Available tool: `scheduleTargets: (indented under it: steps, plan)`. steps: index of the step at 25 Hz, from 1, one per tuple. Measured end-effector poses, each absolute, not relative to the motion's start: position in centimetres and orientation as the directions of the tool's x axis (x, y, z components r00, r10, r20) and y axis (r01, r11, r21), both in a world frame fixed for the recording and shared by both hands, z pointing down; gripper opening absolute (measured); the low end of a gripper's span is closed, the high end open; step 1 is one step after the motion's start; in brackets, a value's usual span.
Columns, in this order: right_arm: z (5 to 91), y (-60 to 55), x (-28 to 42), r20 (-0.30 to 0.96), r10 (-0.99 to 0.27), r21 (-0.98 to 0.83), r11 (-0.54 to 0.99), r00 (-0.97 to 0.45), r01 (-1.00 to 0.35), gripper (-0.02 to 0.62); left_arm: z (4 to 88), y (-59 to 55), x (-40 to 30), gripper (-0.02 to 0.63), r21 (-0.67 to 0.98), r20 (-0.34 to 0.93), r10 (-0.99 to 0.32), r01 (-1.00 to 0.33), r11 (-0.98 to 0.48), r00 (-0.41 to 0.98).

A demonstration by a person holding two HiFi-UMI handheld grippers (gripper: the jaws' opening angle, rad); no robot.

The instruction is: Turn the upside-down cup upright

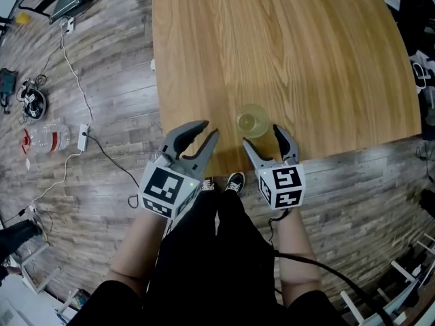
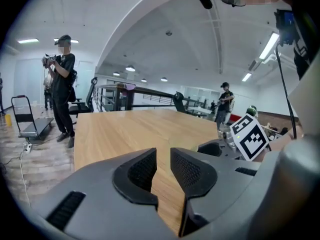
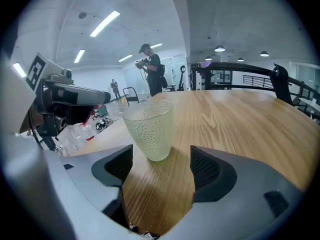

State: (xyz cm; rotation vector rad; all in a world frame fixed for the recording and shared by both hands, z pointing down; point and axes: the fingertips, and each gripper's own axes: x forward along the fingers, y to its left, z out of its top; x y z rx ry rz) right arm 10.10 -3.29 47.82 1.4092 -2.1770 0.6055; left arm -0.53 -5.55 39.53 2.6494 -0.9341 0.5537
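Black trouser legs [image 1: 224,250] show below. Left gripper [image 1: 209,130], at the desk [image 1: 272,46] edge, has jaws a little apart, empty. Right gripper [image 1: 262,136] has jaws wide apart; the cup [image 1: 252,121] stands upright just ahead, untouched. White cables [image 1: 79,88] lie on the floor [image 1: 380,195] beside.

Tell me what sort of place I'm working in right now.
Probably a large open lab or workshop hall: a high arched ceiling with strip lights, a wooden table, and a power strip lying on the plank floor.
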Motion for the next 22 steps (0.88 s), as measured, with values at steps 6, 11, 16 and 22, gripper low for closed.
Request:
scheduleTargets:
  steps: [6, 11, 16, 22]
  plan:
    - [41.1, -1.0, 13.0, 0.531, -0.79, -0.089, 0.307, -0.306, -0.947, 0.298, 35.0, -4.2, 1.1, 0.009, 0.097, 0.348, -0.617, -0.682, -0.725, 0.705]
    - [32.8, -0.2, 13.8, 0.376, -0.903, -0.031, 0.213, -0.209, -0.977, 0.041, 30.5, -2.2, 1.8, 0.009, 0.07, 0.275, -0.673, -0.713, -0.698, 0.687]
    - [27.4, 2.4, 12.3, 0.29, -0.933, -0.032, 0.212, -0.212, -0.977, 0.015, 26.8, 0.7, 2.2, 0.008, 0.058, 0.209, -0.724, -0.747, -0.662, 0.658]
    - [23.6, 5.8, 10.4, 0.235, -0.949, 0.018, 0.219, -0.208, -0.976, 0.014, 23.8, 4.3, 3.3, 0.008, 0.034, 0.159, -0.717, -0.73, -0.683, 0.678]
